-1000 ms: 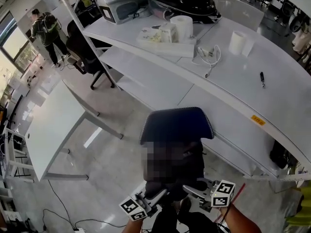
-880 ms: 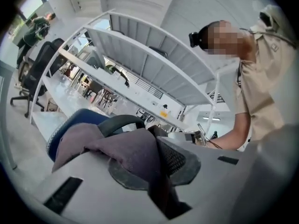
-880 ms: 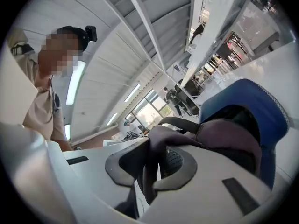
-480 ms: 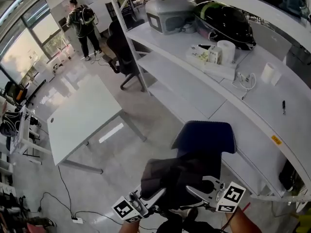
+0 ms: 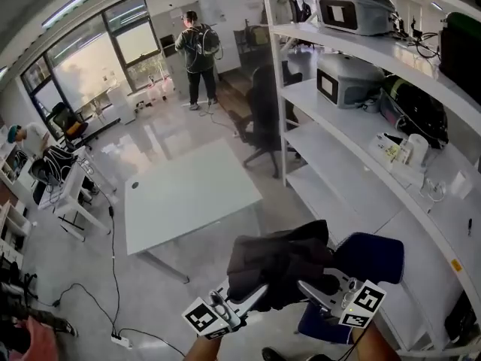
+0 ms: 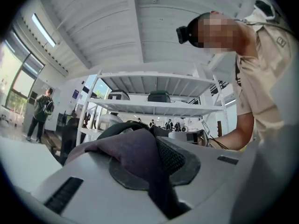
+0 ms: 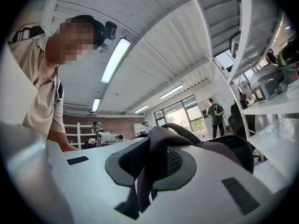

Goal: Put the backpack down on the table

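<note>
Head view: the backpack (image 5: 278, 265) is held aloft, short of the desk (image 5: 188, 194), by the left tongs (image 5: 252, 298) and right tongs (image 5: 310, 288)

Left gripper view: its soft fabric is pinched, the tongs nearly closed

Right gripper view: gripped likewise; a limp, sagging load is expected and the straps are favoured as holds

The left gripper (image 5: 254, 295) and the right gripper (image 5: 310, 286) are held side by side, both pointing roughly level, with their tips angled in toward each other. Each claw's jaws are drawn almost together, and the pads (image 6: 122, 177) pinch a fold of the dark backpack (image 5: 282, 265) that bulges out beyond the tips. A marker cube (image 5: 204, 318) sits at the rear of each claw. Behind the cubes, the left forearm (image 5: 200, 351) and right forearm (image 5: 373, 344) are bare.
</note>
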The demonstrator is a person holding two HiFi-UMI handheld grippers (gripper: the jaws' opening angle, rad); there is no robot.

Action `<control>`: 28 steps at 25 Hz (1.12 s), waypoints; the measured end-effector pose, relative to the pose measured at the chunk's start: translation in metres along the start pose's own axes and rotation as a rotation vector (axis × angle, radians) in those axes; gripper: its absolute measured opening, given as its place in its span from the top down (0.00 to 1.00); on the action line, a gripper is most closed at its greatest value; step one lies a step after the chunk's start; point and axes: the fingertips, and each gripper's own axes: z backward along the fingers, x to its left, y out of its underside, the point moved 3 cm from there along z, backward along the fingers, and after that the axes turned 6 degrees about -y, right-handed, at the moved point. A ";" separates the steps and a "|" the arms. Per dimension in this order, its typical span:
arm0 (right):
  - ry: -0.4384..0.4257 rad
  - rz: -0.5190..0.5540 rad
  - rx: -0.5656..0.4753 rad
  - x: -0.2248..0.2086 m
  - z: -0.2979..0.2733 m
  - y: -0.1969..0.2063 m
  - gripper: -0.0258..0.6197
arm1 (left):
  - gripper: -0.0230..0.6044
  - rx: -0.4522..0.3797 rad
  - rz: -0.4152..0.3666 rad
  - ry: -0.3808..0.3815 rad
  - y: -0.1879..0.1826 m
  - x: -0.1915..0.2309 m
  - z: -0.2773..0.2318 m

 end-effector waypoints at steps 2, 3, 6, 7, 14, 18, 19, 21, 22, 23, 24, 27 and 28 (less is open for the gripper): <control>-0.029 0.036 -0.013 -0.004 -0.041 -0.015 0.87 | 0.89 -0.015 -0.027 -0.031 -0.027 0.030 0.014; -0.044 0.048 -0.019 -0.007 -0.060 -0.022 0.87 | 0.89 -0.021 -0.037 -0.047 -0.039 0.046 0.021; -0.088 0.064 -0.028 -0.019 -0.119 -0.038 0.87 | 0.89 -0.052 -0.064 -0.097 -0.070 0.093 0.040; -0.103 0.066 -0.028 -0.023 -0.137 -0.042 0.87 | 0.89 -0.069 -0.073 -0.114 -0.079 0.109 0.047; -0.216 0.043 -0.035 -0.057 -0.260 -0.056 0.87 | 0.89 -0.077 -0.110 -0.252 -0.118 0.217 0.089; -0.267 0.028 -0.026 -0.074 -0.332 -0.057 0.87 | 0.89 -0.072 -0.113 -0.292 -0.135 0.280 0.116; -0.282 0.026 -0.021 -0.081 -0.349 -0.055 0.87 | 0.89 -0.073 -0.113 -0.308 -0.136 0.297 0.121; -0.314 0.016 -0.013 -0.101 -0.382 -0.052 0.87 | 0.89 -0.072 -0.117 -0.344 -0.137 0.333 0.125; -0.326 0.008 -0.009 -0.113 -0.397 -0.051 0.87 | 0.89 -0.070 -0.122 -0.359 -0.137 0.350 0.125; -0.334 0.000 -0.001 -0.125 -0.411 -0.049 0.87 | 0.89 -0.066 -0.126 -0.373 -0.137 0.366 0.124; -0.339 -0.009 0.008 -0.137 -0.424 -0.047 0.87 | 0.89 -0.060 -0.131 -0.386 -0.137 0.382 0.124; -0.340 -0.042 0.049 -0.168 -0.465 -0.036 0.87 | 0.89 -0.034 -0.119 -0.419 -0.131 0.428 0.124; -0.342 -0.043 0.064 -0.177 -0.479 -0.032 0.87 | 0.89 -0.030 -0.109 -0.433 -0.128 0.445 0.126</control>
